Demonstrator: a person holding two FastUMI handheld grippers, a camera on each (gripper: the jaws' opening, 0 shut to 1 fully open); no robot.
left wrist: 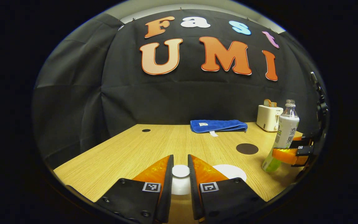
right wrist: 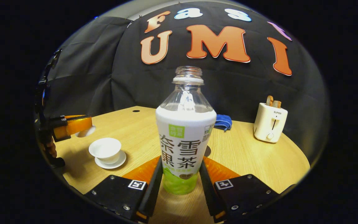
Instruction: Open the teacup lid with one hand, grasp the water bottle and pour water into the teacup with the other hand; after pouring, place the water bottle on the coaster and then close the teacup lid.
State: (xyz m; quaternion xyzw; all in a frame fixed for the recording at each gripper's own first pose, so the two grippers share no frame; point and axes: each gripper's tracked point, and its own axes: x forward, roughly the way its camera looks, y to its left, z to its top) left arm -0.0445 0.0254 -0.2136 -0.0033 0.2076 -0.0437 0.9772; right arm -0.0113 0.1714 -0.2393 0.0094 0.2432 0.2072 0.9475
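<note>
Both grippers are loaded, the left gripper (left wrist: 180, 174) clamped on the teacup lid (left wrist: 180, 171) above the desk's near edge, the right gripper (right wrist: 179, 183) clamped on the uncapped water bottle (right wrist: 185, 137), which may spill beside the open teacup (right wrist: 105, 150) if tipped early

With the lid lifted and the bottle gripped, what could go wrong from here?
1. The clear plastic bottle with the white label has no cap, and the right gripper holds it low, so it may tip and spill before reaching the white teacup.
2. The left gripper holds the white round lid by its small knob; it may slip out.
3. The cup's mouth is small, so water may land on the wooden table.
</note>
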